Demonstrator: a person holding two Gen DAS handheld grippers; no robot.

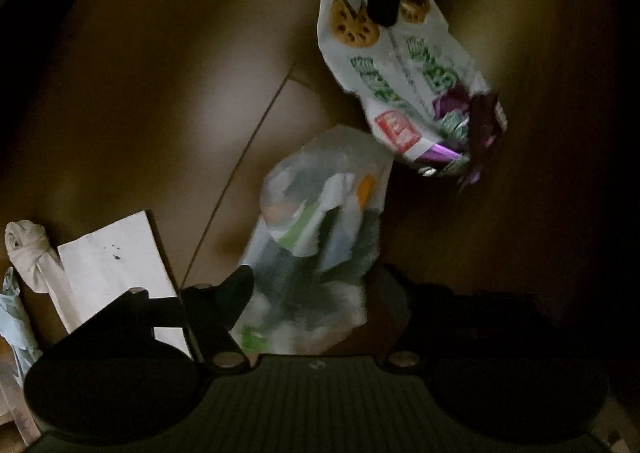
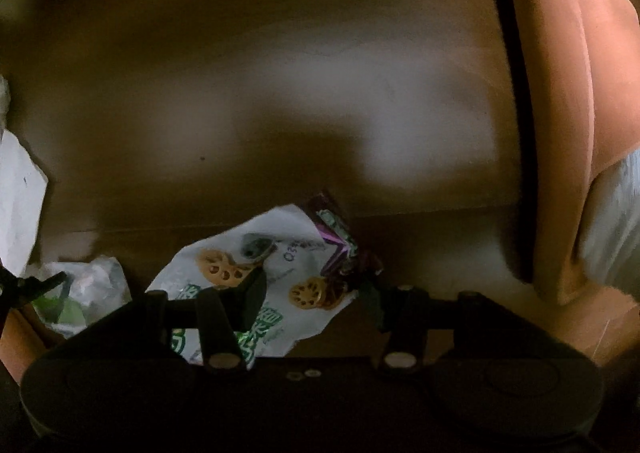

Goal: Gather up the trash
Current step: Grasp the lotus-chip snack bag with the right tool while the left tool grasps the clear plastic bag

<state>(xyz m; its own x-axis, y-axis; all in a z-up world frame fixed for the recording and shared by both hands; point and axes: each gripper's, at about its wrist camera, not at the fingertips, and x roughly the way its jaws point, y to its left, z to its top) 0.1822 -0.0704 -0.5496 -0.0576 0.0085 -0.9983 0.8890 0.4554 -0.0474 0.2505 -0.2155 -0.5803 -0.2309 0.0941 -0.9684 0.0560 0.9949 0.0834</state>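
2 right fingers (image 2: 254, 289) pinch snack wrapper (image 2: 280, 253); 2 left fingers (image 1: 236, 285) half-open (straddling clear bag (image 1: 320, 213)).

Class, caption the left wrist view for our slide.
Left gripper straddles a clear trash-filled bag; snack wrapper hangs nearby.

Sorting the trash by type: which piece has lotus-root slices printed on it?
The white snack bag, with green lettering, gripped by the right gripper. The clear bag, folded paper and knotted tissue show no such print.
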